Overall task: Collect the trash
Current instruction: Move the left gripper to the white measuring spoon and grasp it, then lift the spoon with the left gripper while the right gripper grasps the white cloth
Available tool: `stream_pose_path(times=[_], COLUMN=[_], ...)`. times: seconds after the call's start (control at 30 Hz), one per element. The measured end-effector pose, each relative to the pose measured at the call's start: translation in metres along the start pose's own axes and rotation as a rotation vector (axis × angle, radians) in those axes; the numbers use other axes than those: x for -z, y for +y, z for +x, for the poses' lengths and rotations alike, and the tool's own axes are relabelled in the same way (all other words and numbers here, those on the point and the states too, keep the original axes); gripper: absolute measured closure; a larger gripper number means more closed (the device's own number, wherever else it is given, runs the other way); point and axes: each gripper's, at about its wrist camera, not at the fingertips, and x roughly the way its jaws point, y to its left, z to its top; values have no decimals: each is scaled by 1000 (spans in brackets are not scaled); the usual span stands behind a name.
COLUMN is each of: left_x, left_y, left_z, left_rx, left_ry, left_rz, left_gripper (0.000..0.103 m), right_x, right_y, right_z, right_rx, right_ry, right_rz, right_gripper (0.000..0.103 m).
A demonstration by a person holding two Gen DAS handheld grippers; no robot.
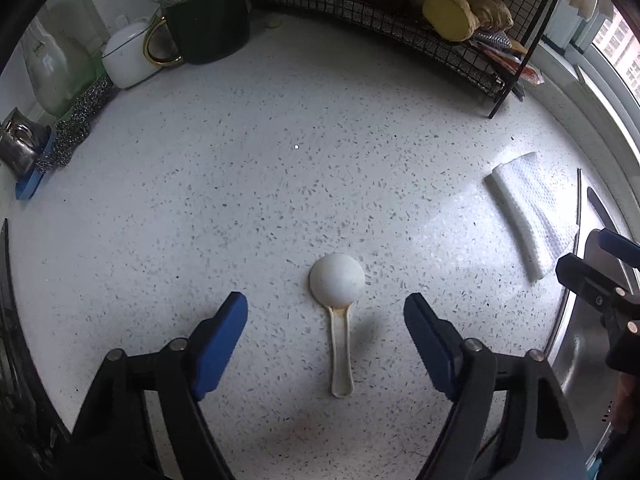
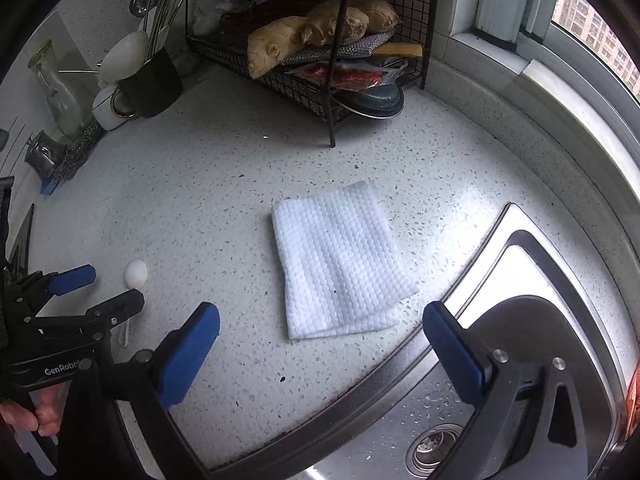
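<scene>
"GenRobot" is printed in white on the left gripper (image 2: 104,284), its last letter cut off behind the right gripper's blue finger. No other writing is legible; the red packets (image 2: 352,76) under the wire rack (image 2: 332,92) are too blurred to read. Both the left gripper and the right gripper (image 2: 320,340) stand spread and hold nothing. A white plastic spoon (image 1: 338,300) lies bowl-down on the speckled counter (image 1: 280,180) between the left fingers, untouched. The folded white paper towel (image 2: 340,268) lies beside the sink (image 2: 520,264).
</scene>
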Motion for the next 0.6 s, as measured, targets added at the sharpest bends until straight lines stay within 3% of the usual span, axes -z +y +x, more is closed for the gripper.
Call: stream_pose_path(times=[0.13,0.3,0.37,0.4,0.43,0.6], left_x=[2,2,2,2,1,2], left_y=[-2,-4,-6,-7,-9,-14], left_z=[9,10,8,7,6,2], left_rx=[-14,-8,-7,-6,-2,-6], left_ry=[28,10,1,0,2,6], left_rz=[18,27,24,25,29,34], left_gripper=[45,51,63,77,81,81], right_x=[0,-2,-2,-2,-3,0], right_y=[-1,2,3,4,7,7], right_z=[3,11,13,13,16,18], right_rx=[-8,-18,-19,-19,-17,-16], right_ry=[9,24,28,29,31,37], right_rz=[12,4,0,-1,-3,-4], right_gripper=[1,1,1,1,1,1])
